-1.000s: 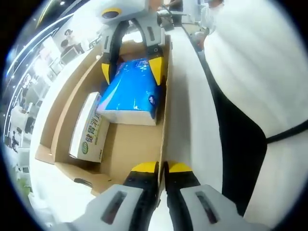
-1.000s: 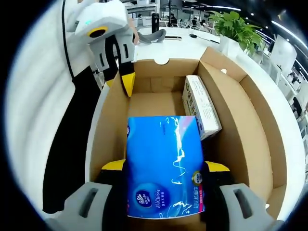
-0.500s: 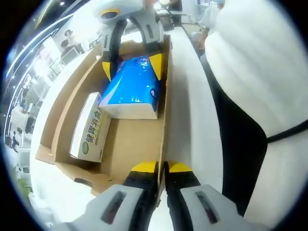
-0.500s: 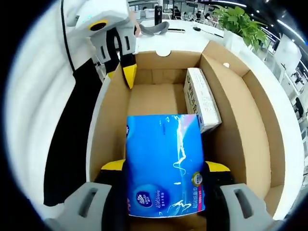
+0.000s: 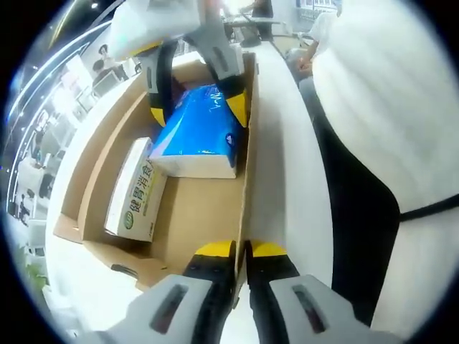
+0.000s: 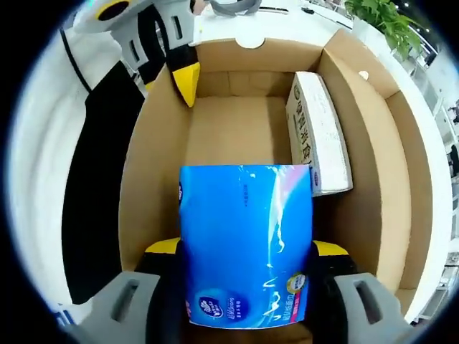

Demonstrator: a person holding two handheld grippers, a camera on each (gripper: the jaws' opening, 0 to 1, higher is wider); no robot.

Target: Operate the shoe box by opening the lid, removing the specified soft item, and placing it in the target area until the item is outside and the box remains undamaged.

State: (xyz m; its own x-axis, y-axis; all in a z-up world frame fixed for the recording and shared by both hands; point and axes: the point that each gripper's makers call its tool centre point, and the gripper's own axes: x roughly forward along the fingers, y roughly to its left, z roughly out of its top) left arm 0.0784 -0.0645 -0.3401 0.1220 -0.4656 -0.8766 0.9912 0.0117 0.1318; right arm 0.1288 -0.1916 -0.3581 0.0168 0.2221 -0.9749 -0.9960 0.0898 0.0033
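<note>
Right gripper view: blue tissue pack (image 6: 245, 244) and white carton (image 6: 320, 131) inside shoe box (image 6: 153, 150).

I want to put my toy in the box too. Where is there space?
The bare cardboard floor is free between the blue tissue pack and the far wall. It is crowded along the white carton and where the right gripper clamps the pack.

white carton (image 6: 319, 132), potted plant (image 6: 384, 25), white tabletop (image 5: 276, 158)
</note>
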